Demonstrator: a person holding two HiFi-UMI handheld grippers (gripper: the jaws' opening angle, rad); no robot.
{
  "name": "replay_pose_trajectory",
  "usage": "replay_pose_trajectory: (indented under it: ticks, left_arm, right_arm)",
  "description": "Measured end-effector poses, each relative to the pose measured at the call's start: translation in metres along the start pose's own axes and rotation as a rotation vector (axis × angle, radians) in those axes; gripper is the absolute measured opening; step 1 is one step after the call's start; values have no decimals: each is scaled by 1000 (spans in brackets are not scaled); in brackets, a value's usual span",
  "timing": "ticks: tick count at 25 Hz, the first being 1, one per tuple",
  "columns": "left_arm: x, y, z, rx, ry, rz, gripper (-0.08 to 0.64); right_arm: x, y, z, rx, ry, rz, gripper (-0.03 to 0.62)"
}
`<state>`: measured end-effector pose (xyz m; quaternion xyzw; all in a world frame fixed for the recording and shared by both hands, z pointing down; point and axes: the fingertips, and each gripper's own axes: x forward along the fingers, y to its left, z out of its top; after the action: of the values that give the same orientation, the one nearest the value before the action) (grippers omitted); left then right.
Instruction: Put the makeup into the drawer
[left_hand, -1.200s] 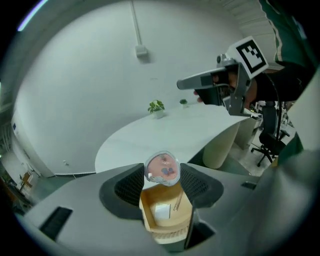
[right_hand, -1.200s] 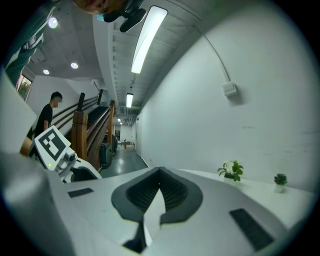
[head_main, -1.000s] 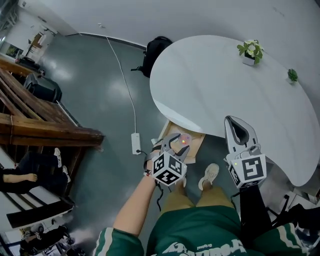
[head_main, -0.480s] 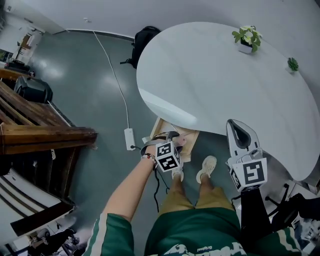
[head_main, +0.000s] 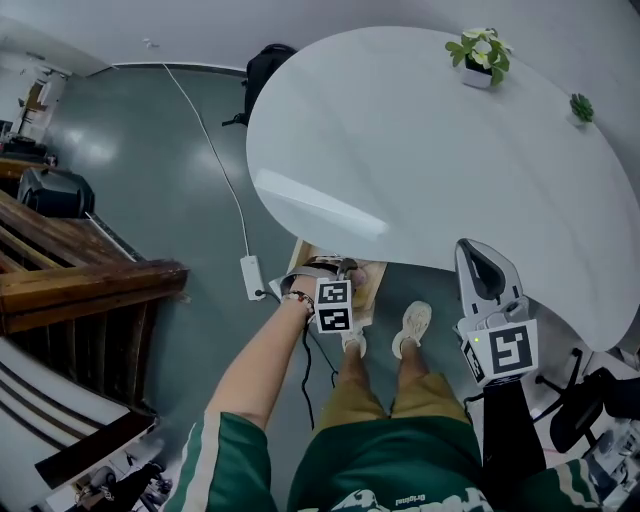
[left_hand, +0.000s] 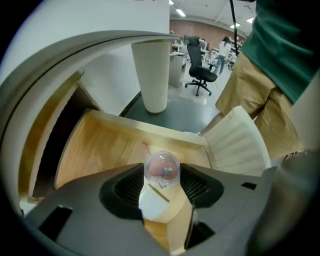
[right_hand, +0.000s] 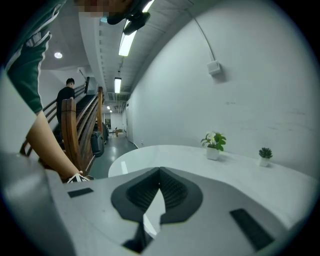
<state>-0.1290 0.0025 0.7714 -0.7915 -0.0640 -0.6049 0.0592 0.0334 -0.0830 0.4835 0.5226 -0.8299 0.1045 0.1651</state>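
Left gripper (left_hand: 162, 175) clamped on round makeup (left_hand: 162, 166), pointing down; open drawer (left_hand: 97, 145) lies straight below. Right gripper (right_hand: 159, 175) closed, empty, farther off

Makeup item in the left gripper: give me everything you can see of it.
The makeup case is a small round clear-plastic dome with pinkish contents and a tiny blue speck inside. It is pinched at the tips of the left gripper's dark ribbed pads, over the open wooden drawer's floor. Whether it touches the drawer can't be told.
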Motion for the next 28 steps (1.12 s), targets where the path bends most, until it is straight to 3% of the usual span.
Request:
replay_pose_trajectory:
  ticks: [5,16,22,28]
  left_arm:
    - [23,-6,-2,42,23,-48,229]
    - [63,-12,-13,18,66,-96,229]
    - [73,7,-31,-30,138,-2,227]
    - [71,6,-23,-47,96,-14,227]
  right_arm:
    - [-3,-10,-13,9,25,-19,5]
    - [-11,-27,-35,11,74,-54,5]
    - [-13,-33,-44,15,88,-64,5]
    - [-17,-33,-47,18,89,-69,5]
